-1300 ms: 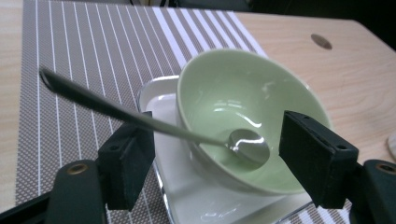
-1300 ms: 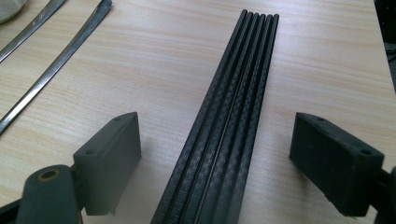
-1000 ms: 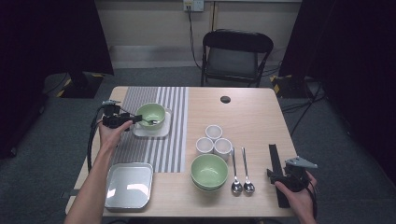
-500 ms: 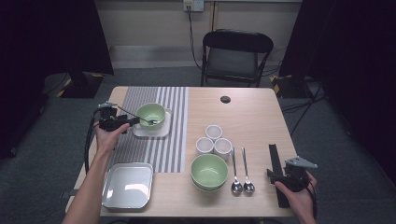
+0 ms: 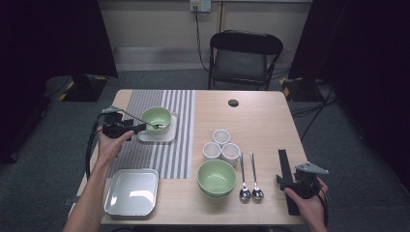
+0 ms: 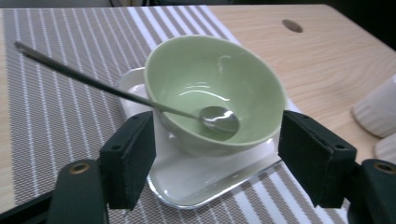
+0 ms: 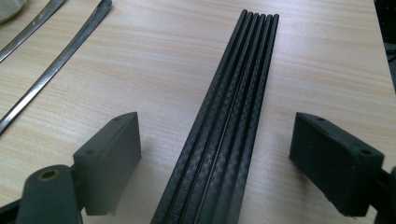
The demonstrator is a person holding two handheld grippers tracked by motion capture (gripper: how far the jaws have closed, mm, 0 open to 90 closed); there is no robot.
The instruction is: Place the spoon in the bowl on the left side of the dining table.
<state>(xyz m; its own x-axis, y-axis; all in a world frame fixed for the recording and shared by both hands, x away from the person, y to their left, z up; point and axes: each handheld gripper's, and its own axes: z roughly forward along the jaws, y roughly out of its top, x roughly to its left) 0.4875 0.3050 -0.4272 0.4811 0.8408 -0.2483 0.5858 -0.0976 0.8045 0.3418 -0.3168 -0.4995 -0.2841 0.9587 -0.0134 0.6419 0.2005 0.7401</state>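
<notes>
A pale green bowl (image 5: 156,117) (image 6: 215,84) stands on a white square saucer (image 5: 159,136) (image 6: 196,186) on the striped mat. A metal spoon (image 5: 140,120) (image 6: 218,119) lies in it, handle sticking out over the left rim. My left gripper (image 5: 139,128) (image 6: 215,163) is just left of the saucer, open, its jaws level with the bowl's base and touching nothing. My right gripper (image 5: 284,181) (image 7: 215,158) rests at the table's front right, open, straddling a bundle of black chopsticks (image 5: 283,166) (image 7: 229,121) without pressing on them.
A second green bowl (image 5: 216,176), three small white cups (image 5: 221,137) and two spoons (image 5: 244,180) sit mid-table. A metal tray (image 5: 131,192) lies at front left on the striped mat (image 5: 169,154). A black disc (image 5: 233,103) is near the far edge, a chair (image 5: 241,58) behind.
My left gripper has drawn back slightly to the left, away from the bowl; the spoon stays in the bowl. The right hand has not moved.
</notes>
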